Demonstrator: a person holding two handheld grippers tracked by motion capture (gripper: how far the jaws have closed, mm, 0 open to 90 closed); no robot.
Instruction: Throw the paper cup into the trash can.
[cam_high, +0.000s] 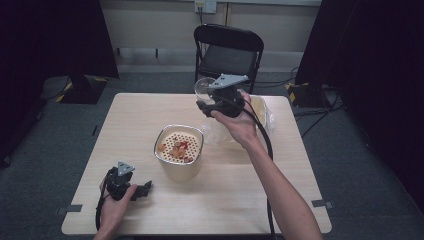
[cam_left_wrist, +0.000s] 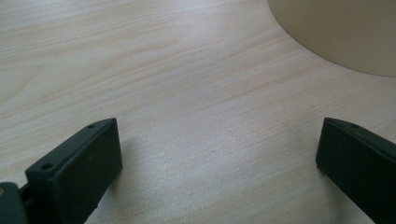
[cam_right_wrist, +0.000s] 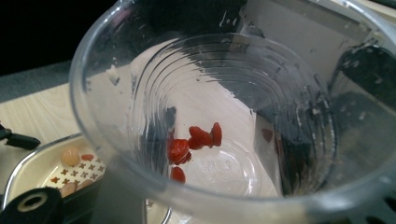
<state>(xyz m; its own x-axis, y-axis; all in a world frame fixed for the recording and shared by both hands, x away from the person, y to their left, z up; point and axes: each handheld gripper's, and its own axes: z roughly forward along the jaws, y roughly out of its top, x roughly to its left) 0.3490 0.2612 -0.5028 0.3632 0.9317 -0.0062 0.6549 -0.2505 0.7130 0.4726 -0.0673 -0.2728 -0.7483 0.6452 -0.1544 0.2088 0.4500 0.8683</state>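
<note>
Cup (cam_high: 204, 86), clear plastic, is gripped in the jaws of the right gripper (cam_high: 206, 103), raised above the far side of the table (cam_high: 150, 115) and tipped sideways; a few red pieces (cam_right_wrist: 194, 142) cling inside. Near the table's middle stands a pot (cam_high: 178, 151) with a perforated insert holding bits of food. Left gripper (cam_high: 142, 190) rests on the near left, jaws spread wide, holding nothing.
</note>
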